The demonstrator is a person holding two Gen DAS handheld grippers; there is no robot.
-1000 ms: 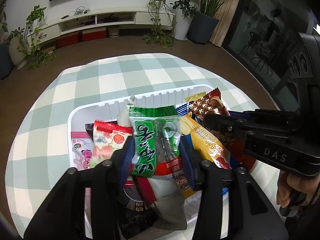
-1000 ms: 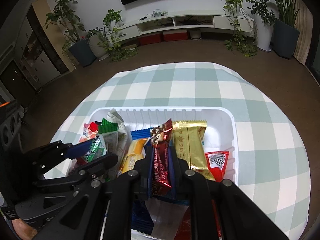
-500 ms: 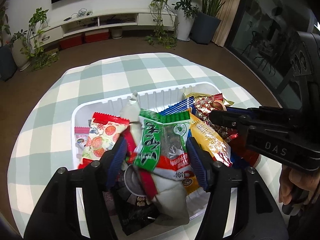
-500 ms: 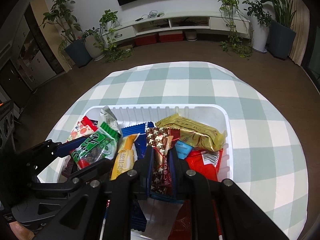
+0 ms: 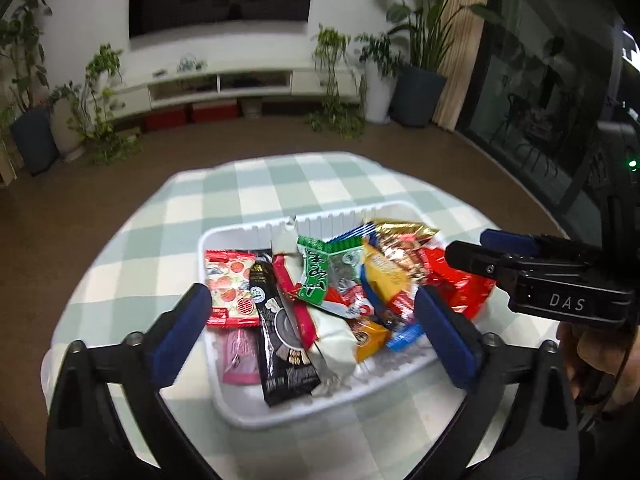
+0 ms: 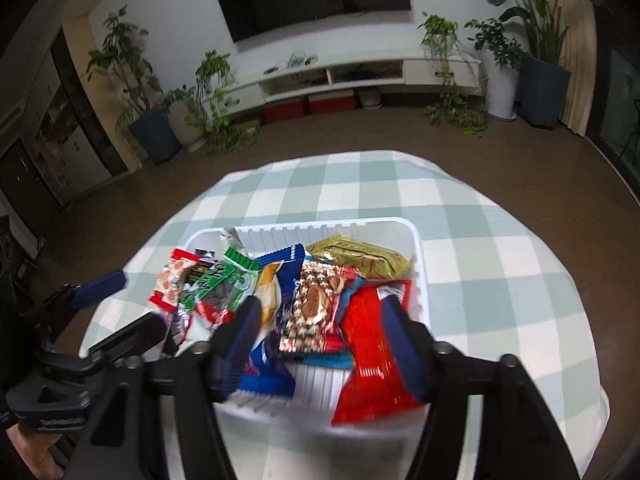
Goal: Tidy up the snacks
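A white plastic tray (image 5: 248, 412) (image 6: 420, 264) full of snack packets sits on the green-checked tablecloth (image 5: 280, 184). My left gripper (image 5: 310, 312) hangs above the tray's near side, its jaws opening wide and holding nothing. Below it a green packet (image 5: 316, 276) lies among a black packet (image 5: 280, 328) and a strawberry-print one (image 5: 230, 284). My right gripper (image 6: 322, 316) is also opening above the tray; the red-brown starred packet (image 6: 316, 308) lies loose under it, beside a gold packet (image 6: 360, 260) and a red one (image 6: 372, 352).
The right gripper (image 5: 480, 252) reaches in from the right of the left wrist view, with a person's hand (image 5: 592, 344) behind it. The round table's edge drops to brown floor (image 6: 400, 136). A white TV stand (image 6: 340, 76) and potted plants line the far wall.
Both grippers opened and drew back and up from the tray. The left let go of the green packet, the right of the red-brown packet; both packets now lie flat in the tray.
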